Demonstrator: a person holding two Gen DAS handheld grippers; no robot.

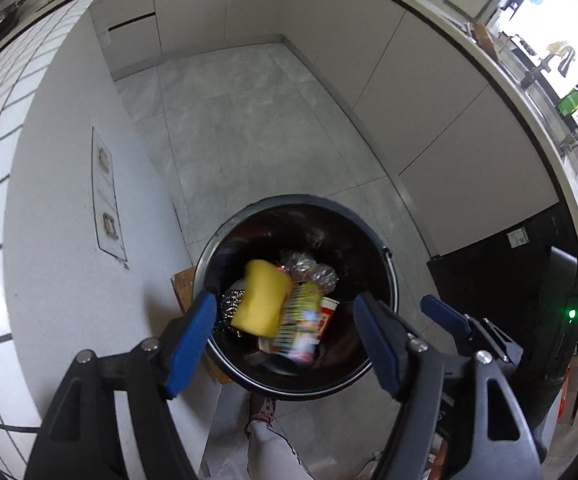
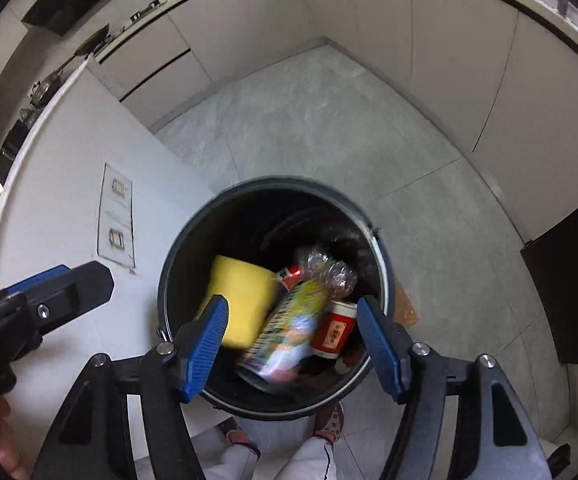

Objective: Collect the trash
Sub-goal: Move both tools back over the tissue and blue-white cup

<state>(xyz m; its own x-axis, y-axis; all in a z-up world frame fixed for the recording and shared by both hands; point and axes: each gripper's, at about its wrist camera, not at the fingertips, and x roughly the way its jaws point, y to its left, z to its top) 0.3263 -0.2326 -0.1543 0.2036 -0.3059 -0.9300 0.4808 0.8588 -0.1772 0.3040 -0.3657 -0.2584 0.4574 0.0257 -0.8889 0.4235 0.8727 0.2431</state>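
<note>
Blue-padded left gripper [image 1: 283,340] and right gripper [image 2: 293,344]: jaws wide, empty, above round black trash bin [image 2: 171,248]. Inside bin: soft, light yellow sponge [image 2: 241,300], likely squeezable anywhere; stiff, slick printed can [image 2: 289,332], best pinched across its middle.

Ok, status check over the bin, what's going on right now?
Left gripper and right gripper open, nothing pinched. Yellow sponge and printed can blurred over the trash bin. Nothing blocking the opening.
</note>
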